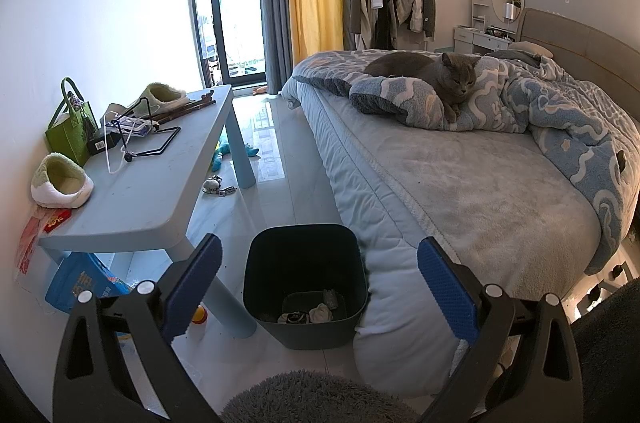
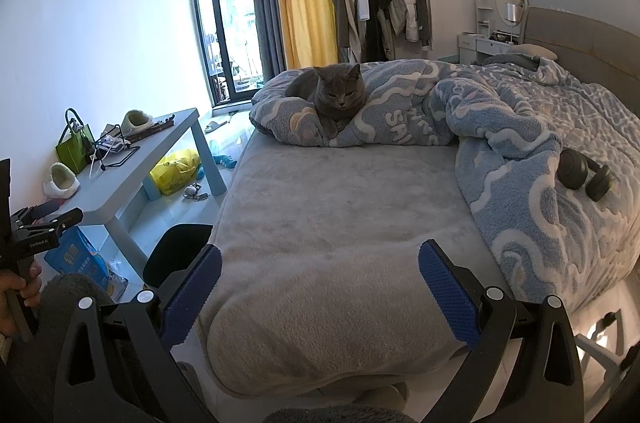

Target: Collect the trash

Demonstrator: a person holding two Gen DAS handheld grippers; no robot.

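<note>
Bed (image 2: pixel 340 223), grey sheet bare at foot; grey cat (image 2: pixel 338 93) lying on rumpled blue blanket (image 2: pixel 520 151) farther up. Blue table (image 1: pixel 160 175) left of bed. Dark trash bin (image 1: pixel 306 283) on floor against bed's corner, crumpled trash (image 1: pixel 316 313) at its bottom. Left gripper (image 1: pixel 320 283) above bin, fingers wide apart, empty. Right gripper (image 2: pixel 320 287) over bed's foot, fingers likewise apart, empty. Headphones (image 2: pixel 584 175) on blanket.

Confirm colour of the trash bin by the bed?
Dark, near-black bin, some scraps inside; clearest in the left wrist view.
</note>
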